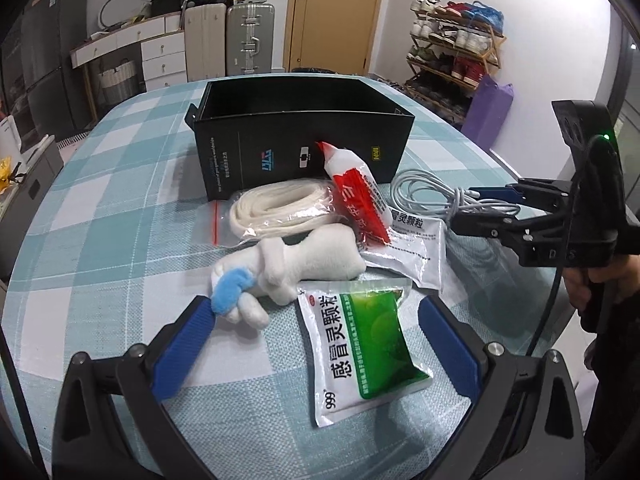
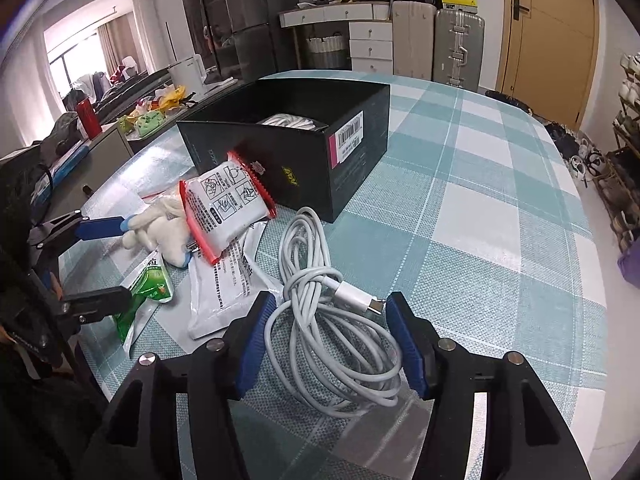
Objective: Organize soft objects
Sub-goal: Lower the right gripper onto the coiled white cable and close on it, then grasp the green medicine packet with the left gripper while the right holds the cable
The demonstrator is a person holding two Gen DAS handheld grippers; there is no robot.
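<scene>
White coiled charging cable (image 2: 320, 320) sits between the right gripper (image 2: 328, 344)'s half-open pads, ungripped — close squarely on the bundle, not one loop.

A: Left wrist view looks steeply down along its own fingers, close over the checked tablecloth (image 1: 120, 216), facing the black box (image 1: 300, 156) and the door behind it.

B: Right wrist view, equally low and close, faces the same box (image 2: 320, 168) from its barcode end. Both share the box and the white cable (image 2: 320, 320).
</scene>
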